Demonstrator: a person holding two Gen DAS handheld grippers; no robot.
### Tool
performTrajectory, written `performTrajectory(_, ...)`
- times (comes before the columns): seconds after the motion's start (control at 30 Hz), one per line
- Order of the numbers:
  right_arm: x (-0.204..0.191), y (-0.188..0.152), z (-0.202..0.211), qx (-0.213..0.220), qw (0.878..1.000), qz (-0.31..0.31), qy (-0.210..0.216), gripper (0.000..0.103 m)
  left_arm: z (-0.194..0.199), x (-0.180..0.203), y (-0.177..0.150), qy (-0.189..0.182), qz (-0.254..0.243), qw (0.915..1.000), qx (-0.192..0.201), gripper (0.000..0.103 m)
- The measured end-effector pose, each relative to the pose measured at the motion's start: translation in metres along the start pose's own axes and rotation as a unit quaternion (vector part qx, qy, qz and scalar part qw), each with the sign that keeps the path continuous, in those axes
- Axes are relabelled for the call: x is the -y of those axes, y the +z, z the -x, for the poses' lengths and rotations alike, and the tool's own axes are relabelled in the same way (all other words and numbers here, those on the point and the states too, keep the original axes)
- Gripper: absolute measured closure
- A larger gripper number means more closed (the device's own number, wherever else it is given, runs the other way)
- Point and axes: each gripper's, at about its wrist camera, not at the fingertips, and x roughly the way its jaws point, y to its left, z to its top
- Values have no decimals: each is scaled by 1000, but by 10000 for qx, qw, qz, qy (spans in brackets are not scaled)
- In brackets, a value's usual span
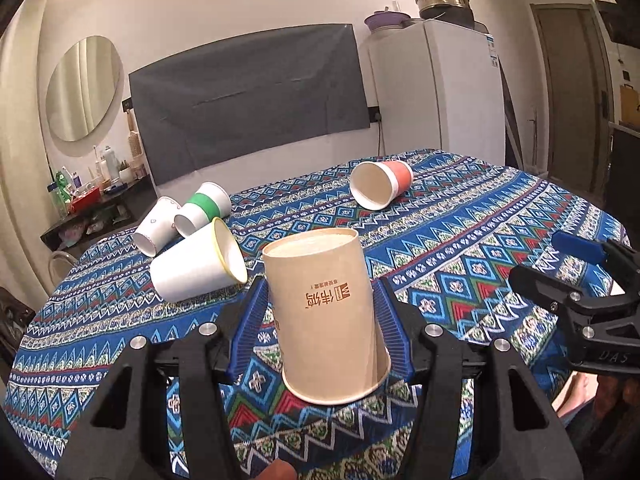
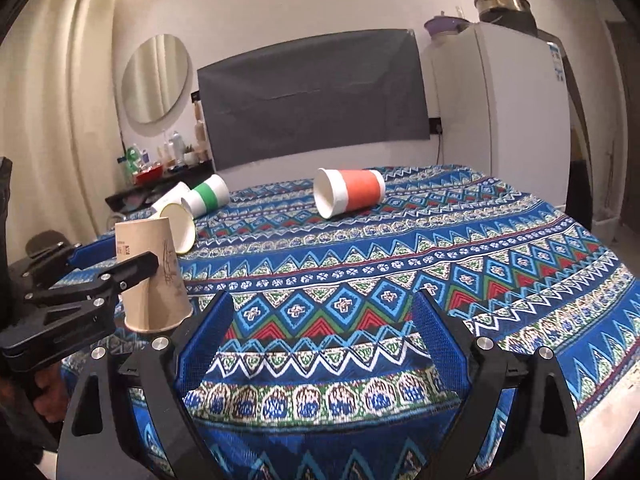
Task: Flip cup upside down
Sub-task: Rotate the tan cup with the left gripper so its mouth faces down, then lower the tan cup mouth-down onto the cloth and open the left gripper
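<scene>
The right gripper (image 2: 320,328) hangs spread wide over the patterned tablecloth (image 2: 480,248), nothing between its blue pads. At left, the left gripper (image 2: 116,258) brackets an inverted tan cup (image 2: 154,280). Orange-banded (image 2: 352,192), green-banded (image 2: 208,196) and white cups (image 2: 182,226) lie sideways beyond.

Inverted cup (image 1: 326,316) stands on tablecloth (image 1: 460,240), tipped cups (image 1: 200,266) behind.

Home rm (fridge (image 1: 436,88), mirror (image 1: 82,88))

Patterned tablecloth (image 2: 400,264) under five paper cups (image 2: 350,192)
</scene>
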Motion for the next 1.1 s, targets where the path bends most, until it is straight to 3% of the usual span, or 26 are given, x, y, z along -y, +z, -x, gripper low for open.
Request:
performTrajectory(0.2, -2, -7, 7, -67, 9996, 106, -246, 16, 6, -4, -13, -72, 105, 9998, -120, 47)
performTrajectory(0.3, -4, -10, 9, -74, 9995, 133, -291, 16, 8, -6, -16, -106, 89, 9997, -211, 39)
performTrajectory(0.37, -7, -10, 13, 8, 9993, 151, -328, 16, 12, -7, -19, -24, 3, 9998, -192, 26)
performTrajectory(0.43, -10, -9, 15, 16, 9993, 196, -315, 16, 16, -8, -21, 117, -86, 9998, -122, 20)
performTrajectory(0.57, -19, -7, 16, 35, 9986, 346, -406, 15, 20, -23, -20, 55, 15, 9998, -205, 7)
performTrajectory(1.1, -56, -8, -3, -254, 9993, 231, -110, 10, 12, -84, -37, -84, 305, 9973, -662, 6)
